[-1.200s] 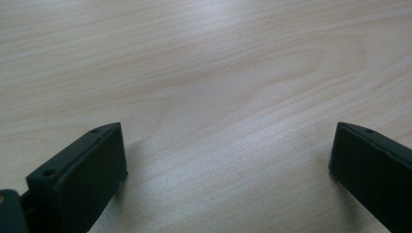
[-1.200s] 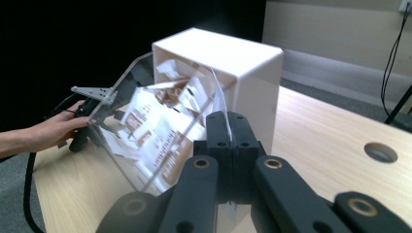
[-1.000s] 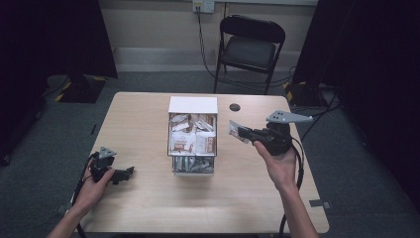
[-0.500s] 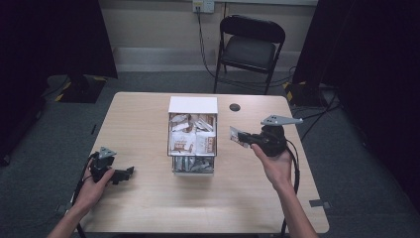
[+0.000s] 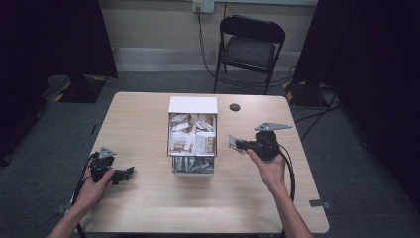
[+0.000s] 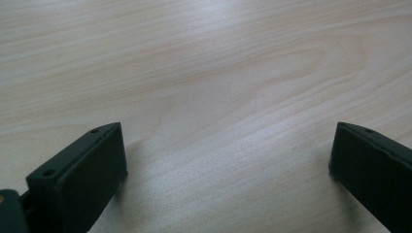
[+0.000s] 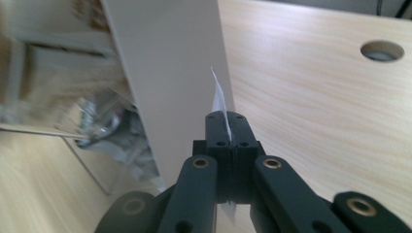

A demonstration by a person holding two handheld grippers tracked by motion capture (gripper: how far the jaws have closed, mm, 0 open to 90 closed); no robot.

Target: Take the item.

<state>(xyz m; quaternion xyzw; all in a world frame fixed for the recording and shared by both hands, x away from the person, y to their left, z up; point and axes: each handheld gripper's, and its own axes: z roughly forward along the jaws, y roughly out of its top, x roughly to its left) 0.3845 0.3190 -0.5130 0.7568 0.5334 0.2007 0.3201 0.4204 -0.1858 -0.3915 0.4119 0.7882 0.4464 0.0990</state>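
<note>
A white box (image 5: 193, 105) stands in the middle of the table, with brown-and-white packets (image 5: 190, 139) in its upper part and silvery packets (image 5: 193, 164) in a clear lower part. My right gripper (image 5: 238, 144) hovers just right of the box, shut on a thin white packet (image 5: 232, 142). In the right gripper view that packet (image 7: 218, 100) sticks up edge-on from the closed jaws of the right gripper (image 7: 227, 127), next to the box's white side wall (image 7: 170, 73). My left gripper (image 5: 127, 173) rests low at the table's front left. Its jaws stand wide apart over bare wood, the left gripper (image 6: 226, 160) open.
A round cable hole (image 5: 235, 107) lies behind the right gripper and is seen again as the hole (image 7: 382, 50) in the right gripper view. A black folding chair (image 5: 250, 44) stands beyond the table's far edge. Cables trail from both grippers toward the front edge.
My right gripper has come down toward the table with the packet still in its jaws, staying beside the box. The left gripper has not moved.
</note>
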